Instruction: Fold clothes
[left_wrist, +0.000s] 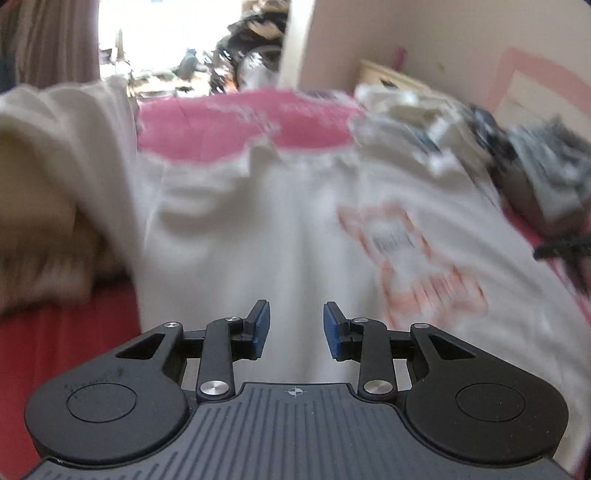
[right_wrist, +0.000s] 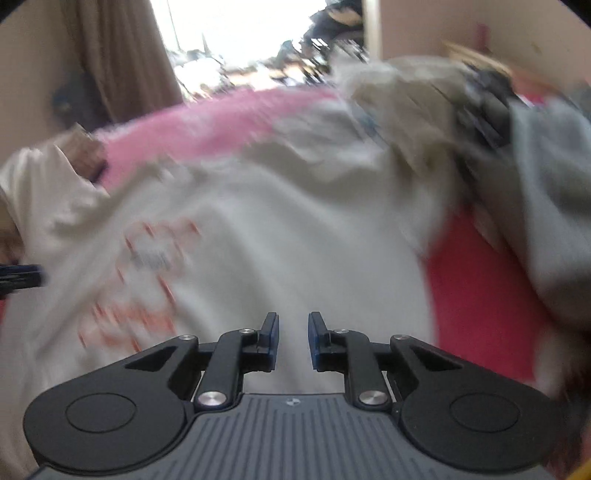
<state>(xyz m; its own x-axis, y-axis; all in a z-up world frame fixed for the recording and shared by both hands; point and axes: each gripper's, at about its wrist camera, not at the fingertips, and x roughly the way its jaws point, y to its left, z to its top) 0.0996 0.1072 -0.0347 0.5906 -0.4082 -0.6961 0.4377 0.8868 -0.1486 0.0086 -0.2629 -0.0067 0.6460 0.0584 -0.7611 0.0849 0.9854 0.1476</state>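
A white T-shirt with an orange-red print lies spread across the middle of a bed covered in a red-pink sheet; both views are blurred. It looks light, soft and limp, so it should sag and drag wherever it is not lifted, and a pinch on a single layer at the hem or a side seam seems safer than grabbing the wrinkled middle.

The left tool hangs above the plain fabric beside the print, its blue pads parted with nothing between them. The right tool stands over the shirt's other half, its pads closer together but still apart, and empty too.

Toward the far right corner of the bed a heap of other clothes crowds the shirt's edge, and a cream garment bunches along the left edge. Bare sheet shows at the far edge and the near right side, which looks like the freest room for folding.
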